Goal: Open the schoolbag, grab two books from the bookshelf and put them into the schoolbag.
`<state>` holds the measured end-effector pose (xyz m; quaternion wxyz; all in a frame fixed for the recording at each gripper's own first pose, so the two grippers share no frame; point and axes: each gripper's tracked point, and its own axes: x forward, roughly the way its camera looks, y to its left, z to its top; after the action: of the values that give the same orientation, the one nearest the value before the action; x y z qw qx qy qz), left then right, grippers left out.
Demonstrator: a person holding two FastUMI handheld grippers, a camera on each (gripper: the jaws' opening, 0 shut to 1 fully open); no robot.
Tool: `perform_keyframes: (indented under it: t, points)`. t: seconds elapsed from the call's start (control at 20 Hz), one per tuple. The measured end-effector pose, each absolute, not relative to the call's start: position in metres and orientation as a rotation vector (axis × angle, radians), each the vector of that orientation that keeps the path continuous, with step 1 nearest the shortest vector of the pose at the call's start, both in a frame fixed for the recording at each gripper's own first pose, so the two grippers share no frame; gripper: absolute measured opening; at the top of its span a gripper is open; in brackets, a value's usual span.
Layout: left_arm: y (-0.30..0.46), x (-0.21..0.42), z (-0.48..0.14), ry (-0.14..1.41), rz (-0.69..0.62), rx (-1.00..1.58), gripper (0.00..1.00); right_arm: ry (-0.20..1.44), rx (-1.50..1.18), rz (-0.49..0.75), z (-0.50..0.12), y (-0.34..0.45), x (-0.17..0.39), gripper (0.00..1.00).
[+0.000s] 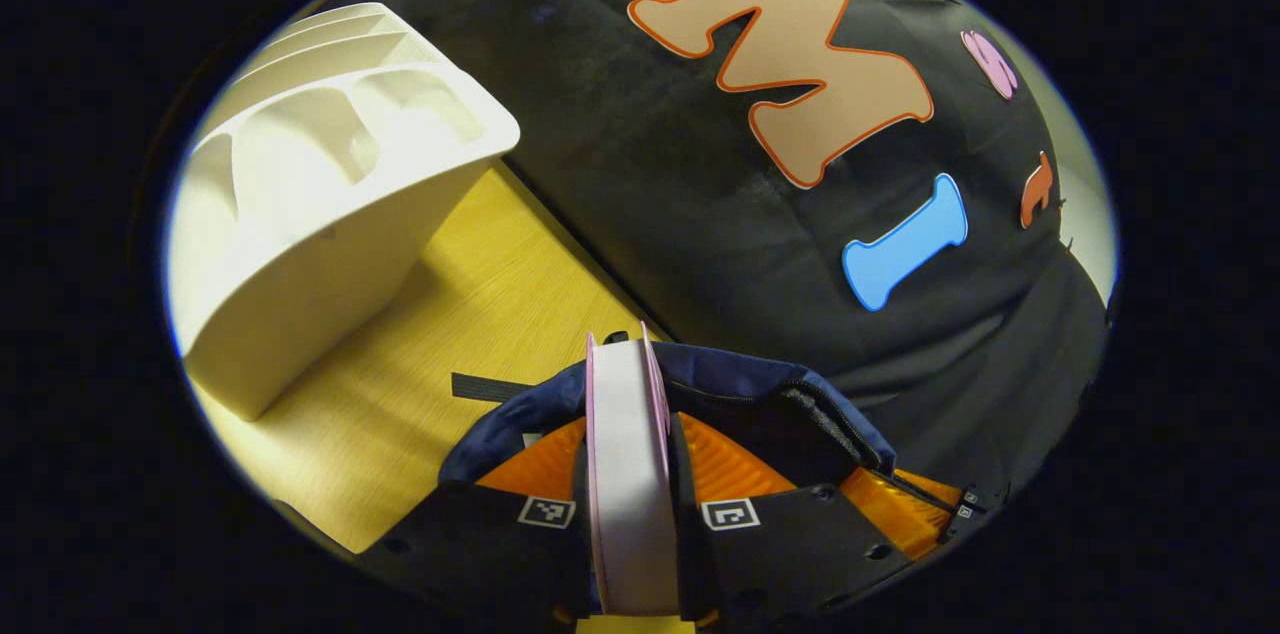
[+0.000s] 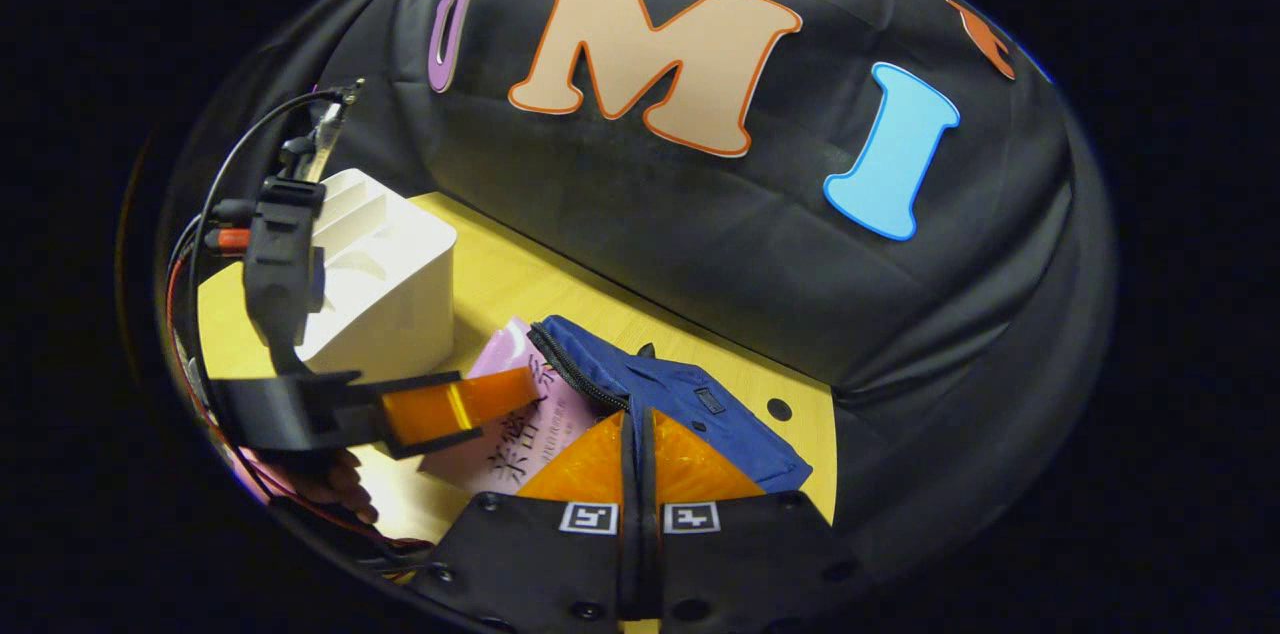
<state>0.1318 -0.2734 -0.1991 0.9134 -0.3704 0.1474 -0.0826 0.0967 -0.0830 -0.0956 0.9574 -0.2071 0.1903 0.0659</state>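
In the left gripper view my left gripper (image 1: 630, 434) is shut on a pink-covered book (image 1: 625, 494), seen edge-on with its white pages between the fingers. Its far end stands over the open mouth of the blue schoolbag (image 1: 740, 384). The right gripper view shows the same book (image 2: 520, 424) tilted against the bag's unzipped edge, with the left gripper (image 2: 470, 404) clamped on it. My right gripper (image 2: 638, 424) is closed on a dark strip of the schoolbag (image 2: 690, 394) at its near edge. The white bookshelf (image 1: 320, 204) stands to the left, its slots empty.
The yellow wooden table (image 1: 480, 294) lies between the bookshelf (image 2: 385, 284) and the bag. The black cloth wall rises close behind the bag. A small round hole (image 2: 779, 409) marks the table to the right of the bag. A hand (image 2: 340, 489) holds the left gripper.
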Motion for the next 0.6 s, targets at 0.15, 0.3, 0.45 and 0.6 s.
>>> perform_keyframes:
  t: [0.15,0.3,0.45,0.6]
  points:
    - [-0.281,0.137,-0.211,0.297,-0.166,-0.802,0.33,0.405,-0.392,0.165,-0.106,-0.072,0.094,0.03]
    - [-0.286,0.143,-0.224,0.289,-0.153,-0.828,0.34,0.424,-0.375,0.198,-0.119,-0.062,0.092,0.03]
    - [-0.289,0.147,-0.233,0.279,-0.144,-0.877,0.36,0.436,-0.370,0.194,-0.123,-0.063,0.093,0.02]
    - [-0.293,0.149,-0.253,0.340,-0.156,-0.876,0.41,0.459,-0.341,0.203,-0.127,-0.061,0.093,0.03]
